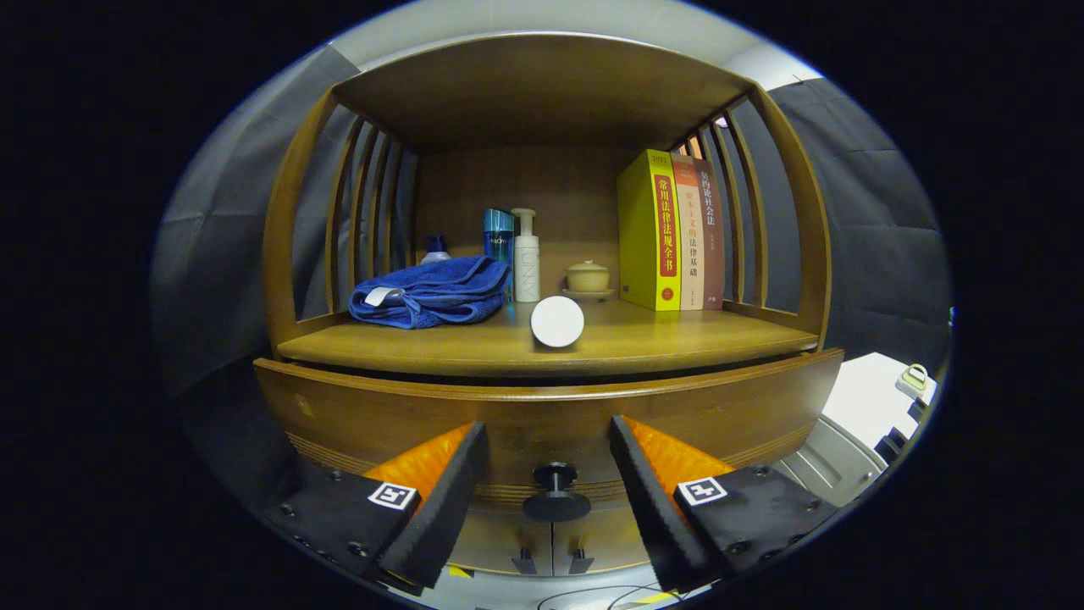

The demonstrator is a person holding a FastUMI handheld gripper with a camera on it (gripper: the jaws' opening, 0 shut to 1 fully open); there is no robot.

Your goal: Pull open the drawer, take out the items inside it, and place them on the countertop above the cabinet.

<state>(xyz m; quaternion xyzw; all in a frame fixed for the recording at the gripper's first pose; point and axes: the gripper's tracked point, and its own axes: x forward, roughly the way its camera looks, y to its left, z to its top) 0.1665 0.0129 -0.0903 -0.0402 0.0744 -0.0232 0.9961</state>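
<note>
The wooden cabinet's drawer front (pixel 381 415) runs across just beyond my fingers, with a thin dark gap under the countertop (pixel 677 339). Its black round knob (pixel 555 496) sits between my two fingers, touching neither. My gripper (pixel 546 425) is open, its orange and black fingers (pixel 440 483) spread to either side of the knob. The drawer's inside is hidden. On the countertop, a white cylinder (pixel 557 321) lies near the front edge with its round end facing me.
Also on the countertop are a folded blue towel (pixel 432 292), a blue bottle (pixel 498 233), a white pump bottle (pixel 526 258), a small lidded cup (pixel 588 277) and upright books (pixel 656 229). Slatted sides and a wooden top enclose it. White equipment (pixel 872 398) stands to the right.
</note>
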